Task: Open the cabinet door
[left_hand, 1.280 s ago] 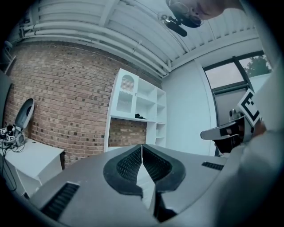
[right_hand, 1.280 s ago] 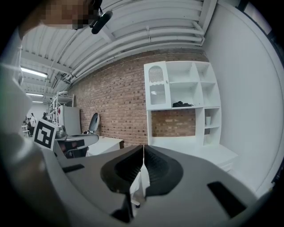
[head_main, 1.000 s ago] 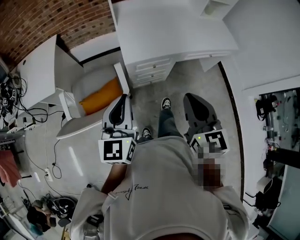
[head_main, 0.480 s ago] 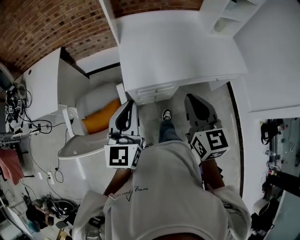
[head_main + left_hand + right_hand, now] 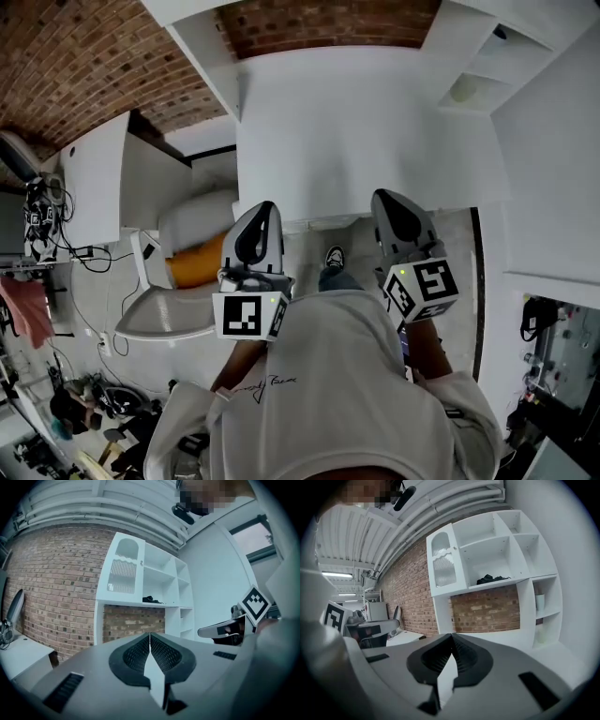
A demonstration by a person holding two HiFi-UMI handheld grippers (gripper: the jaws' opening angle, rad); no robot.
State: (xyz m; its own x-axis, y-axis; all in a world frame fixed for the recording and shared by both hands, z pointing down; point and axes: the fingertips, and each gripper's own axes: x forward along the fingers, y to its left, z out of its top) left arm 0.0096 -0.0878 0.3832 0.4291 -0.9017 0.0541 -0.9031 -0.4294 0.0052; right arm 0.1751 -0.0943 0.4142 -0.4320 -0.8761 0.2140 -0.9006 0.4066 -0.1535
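Pointing ahead with jaws pressed together on nothing, the left gripper [image 5: 262, 210] and right gripper [image 5: 390, 199] faced the white shelf unit [image 5: 526, 606]. The arched cabinet door [image 5: 124, 569] stood at eleven o'clock, well apart. Opening it likely meant closing in and parting one gripper's jaws to take the door's right edge.

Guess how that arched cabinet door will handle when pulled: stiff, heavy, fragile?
The cabinet door looks like a rigid white panel, so it should swing stiffly rather than flex. Its ribbed pane looks like glass, so it is probably fragile; avoid pushing there. It's narrow, so likely light.
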